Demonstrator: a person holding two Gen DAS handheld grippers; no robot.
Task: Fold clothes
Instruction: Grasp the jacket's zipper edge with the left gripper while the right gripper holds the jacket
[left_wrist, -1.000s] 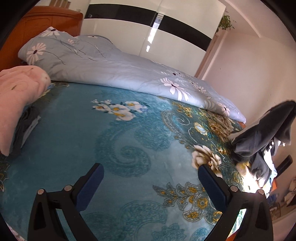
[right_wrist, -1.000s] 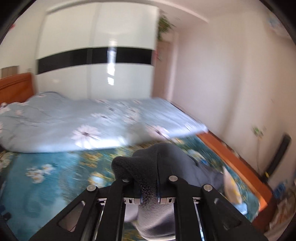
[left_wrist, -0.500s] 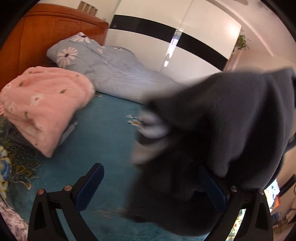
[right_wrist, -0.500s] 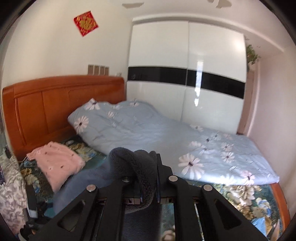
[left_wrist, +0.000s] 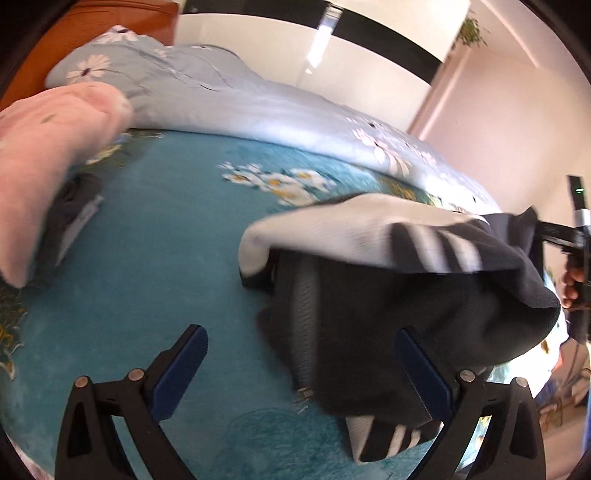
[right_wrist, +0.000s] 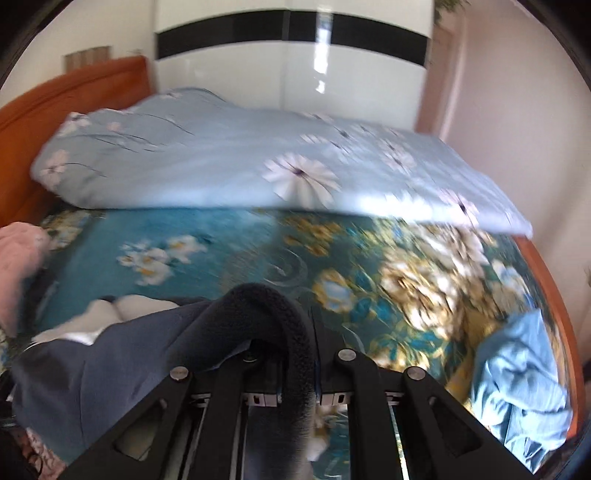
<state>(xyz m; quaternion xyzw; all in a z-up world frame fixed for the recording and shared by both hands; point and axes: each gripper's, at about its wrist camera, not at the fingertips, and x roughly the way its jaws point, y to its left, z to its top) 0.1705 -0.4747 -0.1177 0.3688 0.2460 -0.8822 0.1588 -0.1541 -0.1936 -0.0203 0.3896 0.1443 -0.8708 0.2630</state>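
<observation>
Left wrist view: the left gripper (left_wrist: 301, 373) gapes wide, empty, over the teal bedspread (left_wrist: 147, 258), ready for the dark sweater (left_wrist: 406, 317) sagging onto it.

Right wrist view: the right gripper (right_wrist: 297, 373) pinches its fleecy edge, likely to spread it flat.

Orange wooden headboard (right_wrist: 70, 88), glossy white wardrobe (right_wrist: 291, 77) with black band, pinkish wall (left_wrist: 509, 122), teal floral bedspread (left_wrist: 155, 251).

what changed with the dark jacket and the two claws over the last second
The right claw, shut on the dark jacket, swung it from the bed's far right edge down onto the teal blanket before the left claw. Unchanged: that grip, left claw open and empty, pink bundle.
</observation>
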